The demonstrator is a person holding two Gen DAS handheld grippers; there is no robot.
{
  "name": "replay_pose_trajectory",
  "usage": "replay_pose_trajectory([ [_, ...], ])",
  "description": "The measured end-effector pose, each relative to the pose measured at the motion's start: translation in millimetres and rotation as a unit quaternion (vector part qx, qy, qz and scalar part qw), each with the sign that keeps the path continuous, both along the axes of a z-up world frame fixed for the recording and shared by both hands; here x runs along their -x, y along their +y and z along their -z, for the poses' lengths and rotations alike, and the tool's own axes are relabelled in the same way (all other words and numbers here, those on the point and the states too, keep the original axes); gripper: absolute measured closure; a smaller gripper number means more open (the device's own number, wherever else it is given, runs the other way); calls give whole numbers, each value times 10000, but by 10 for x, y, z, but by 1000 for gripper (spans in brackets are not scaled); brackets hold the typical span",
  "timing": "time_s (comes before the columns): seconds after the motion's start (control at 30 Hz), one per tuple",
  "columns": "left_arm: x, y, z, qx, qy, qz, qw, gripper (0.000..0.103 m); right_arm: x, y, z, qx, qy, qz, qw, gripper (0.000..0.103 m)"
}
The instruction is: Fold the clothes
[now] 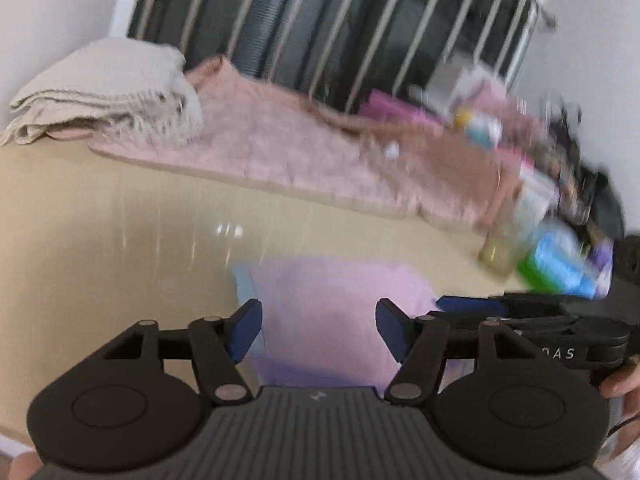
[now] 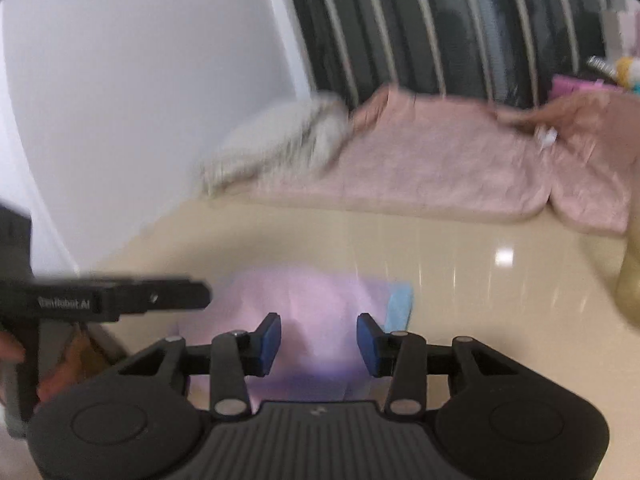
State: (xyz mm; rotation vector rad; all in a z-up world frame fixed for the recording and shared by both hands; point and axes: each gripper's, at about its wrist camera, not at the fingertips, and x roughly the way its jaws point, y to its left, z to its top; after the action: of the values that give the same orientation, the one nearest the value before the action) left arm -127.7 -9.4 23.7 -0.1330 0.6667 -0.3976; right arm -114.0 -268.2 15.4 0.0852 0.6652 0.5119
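A folded lilac cloth with a light-blue edge (image 1: 336, 312) lies flat on the glossy beige bench (image 1: 100, 240), near the front. Above it, the left gripper (image 1: 319, 330) and the right gripper (image 2: 319, 344) both hang with jaws apart, gripping nothing. A pink textured garment (image 1: 280, 148) and a folded cream knit (image 1: 108, 92) lie at the far edge.

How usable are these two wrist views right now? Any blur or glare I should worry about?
Left wrist view: right side smeared by motion, bottles unreadable; cream blanket fairly sharp; glare spot on the table. Right wrist view: blurred throughout, pink cloth soft, glare at; lilac garment washed out. Fisheye bends the window bars.
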Motion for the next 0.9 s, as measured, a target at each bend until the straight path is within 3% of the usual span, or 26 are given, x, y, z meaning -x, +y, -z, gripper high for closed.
replay_pose_trajectory([
  [0.1,118,103,106,-325,-6,-135,9994,30,257,-35,78,29,-81,-103,9999,57],
  [0.2,129,210,-13,136,92,-359,9992,29,402,-100,-12,-88,-277,-8,9996,56],
  [0.27,115,214,-95,401,-109,-369,9985,25,406,-121,-92,-336,-527,225,9978,53],
  [0.33,69,103,-107,274,-258,-460,9982,25,342,-110,-98,-638,-670,501,9945,42],
  [0.43,77,-48,-11,-56,-323,-559,9979,25,257,73,39,-337,-659,784,9942,42],
  [0.53,105,-96,143,-6,-128,-407,9991,25,345,236,222,-52,-921,928,9914,42],
  [0.63,207,-124,188,-158,-288,-350,9988,24,494,292,394,-124,-1171,1147,9864,43],
  [0.73,316,-161,212,-332,-424,-223,9983,25,634,393,484,255,-1607,1209,9792,43],
  [0.8,394,-164,218,-285,-453,-223,9983,26,665,408,477,232,-1637,1247,9783,44],
  [0.9,502,-190,222,-284,-526,-168,9981,36,711,382,507,180,-1757,1252,9763,46],
])
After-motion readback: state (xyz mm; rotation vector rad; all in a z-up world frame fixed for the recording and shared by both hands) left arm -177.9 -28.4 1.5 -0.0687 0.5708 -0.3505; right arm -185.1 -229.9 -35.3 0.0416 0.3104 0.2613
